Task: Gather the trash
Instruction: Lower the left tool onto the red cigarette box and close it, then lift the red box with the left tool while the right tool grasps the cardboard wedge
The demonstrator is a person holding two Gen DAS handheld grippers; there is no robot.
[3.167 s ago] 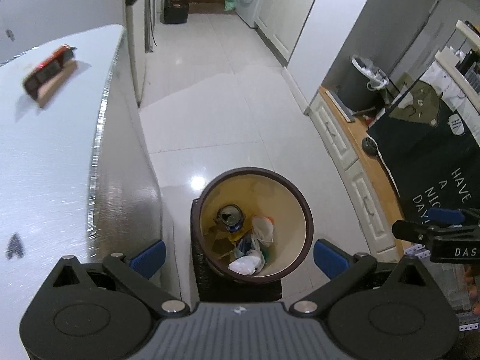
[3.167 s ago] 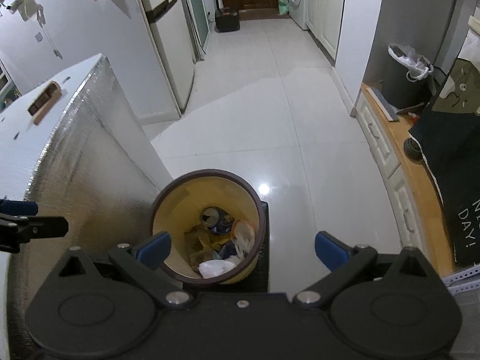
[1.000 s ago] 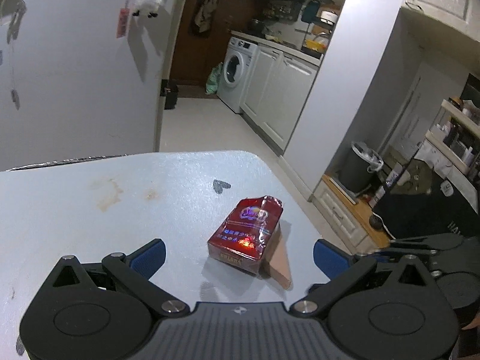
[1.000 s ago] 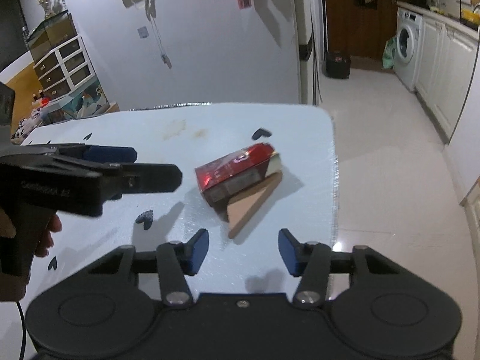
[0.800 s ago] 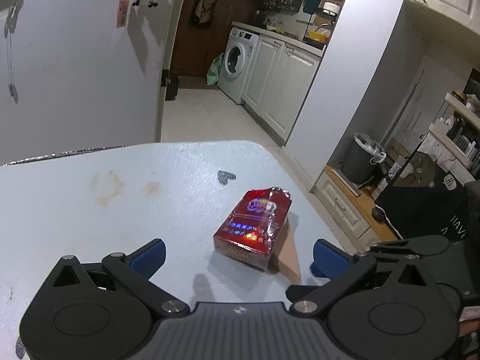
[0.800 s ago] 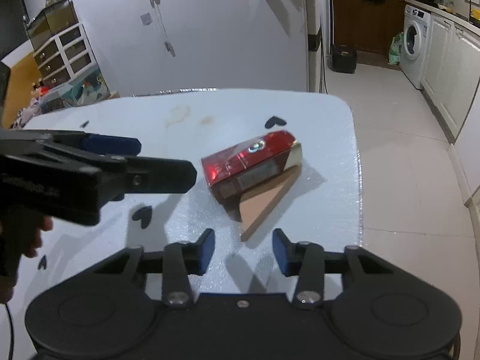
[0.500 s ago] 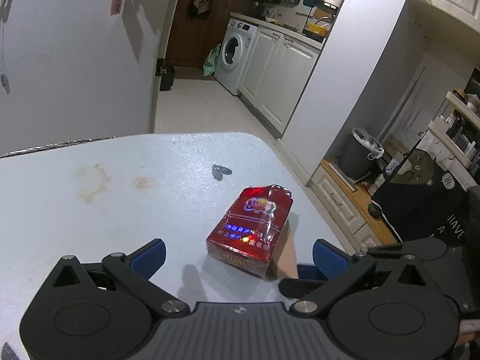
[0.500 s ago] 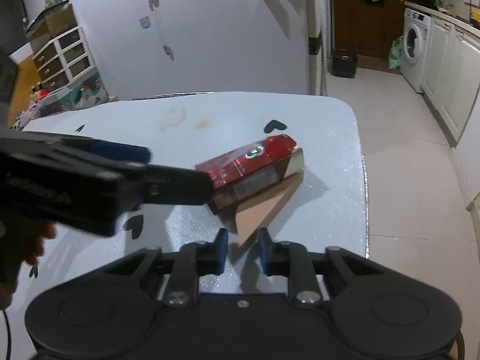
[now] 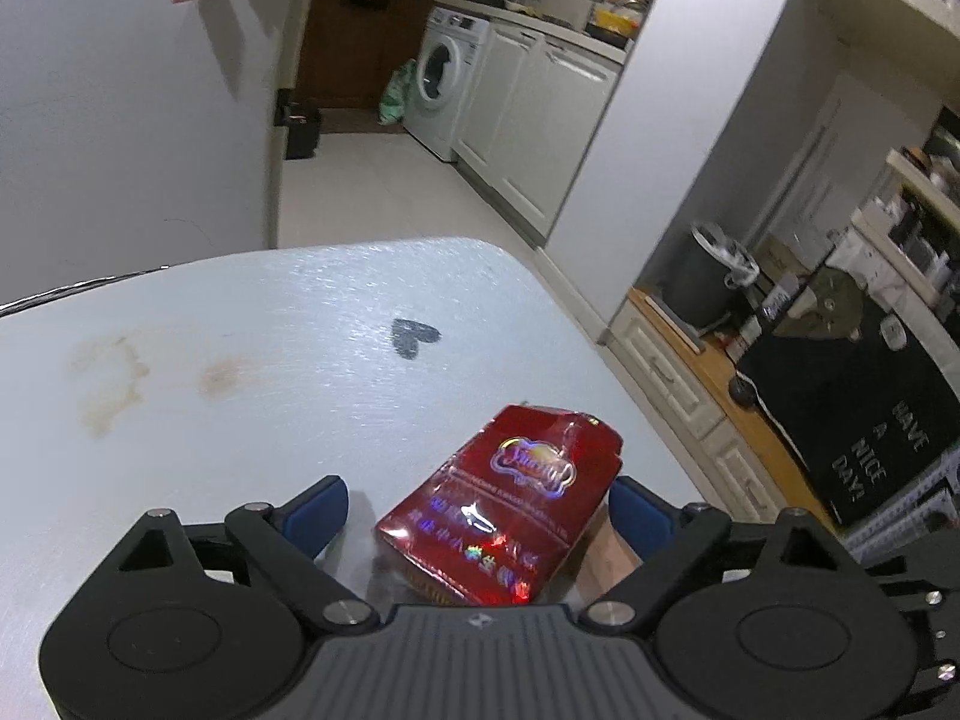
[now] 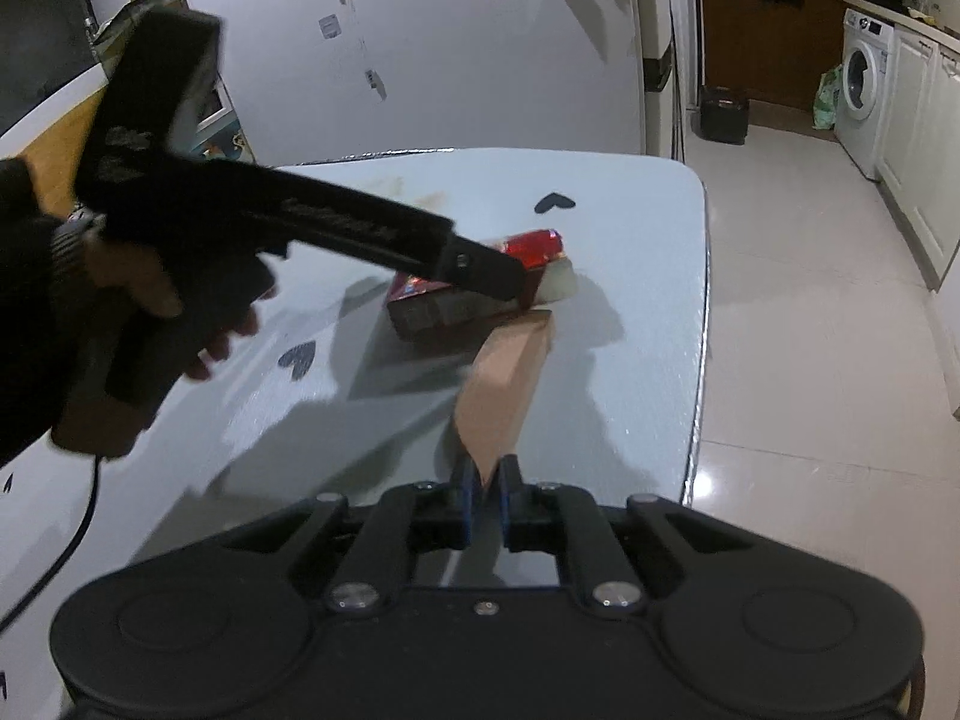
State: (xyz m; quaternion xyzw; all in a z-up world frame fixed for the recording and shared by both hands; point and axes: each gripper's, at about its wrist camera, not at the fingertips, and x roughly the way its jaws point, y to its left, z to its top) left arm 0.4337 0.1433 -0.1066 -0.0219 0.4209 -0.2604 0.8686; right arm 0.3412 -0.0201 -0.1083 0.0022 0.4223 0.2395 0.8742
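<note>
The red cigarette pack (image 9: 510,504) lies on the surface (image 9: 240,360) near its right-hand corner, partly on top of a tan cardboard piece (image 10: 507,384) that pokes out toward the right gripper. The left gripper (image 9: 480,507) has its blue-padded fingers spread wide on either side of the pack, not yet touching it as far as can be told. The right gripper (image 10: 483,495) is pinched closed on the near tip of the cardboard piece. Judging by this, both bits of trash are at the pick-up stage: one is gripped, the other is framed for a grasp, and neither has left the surface, so lifting and carrying to a bin remain.

The surface is pale and glossy, with brownish stains (image 9: 114,372) and dark heart marks (image 9: 414,336). Beyond it stand a white fridge (image 10: 480,60), a tiled floor (image 10: 810,300), a washing machine (image 9: 441,81) and white cabinets (image 9: 540,138).
</note>
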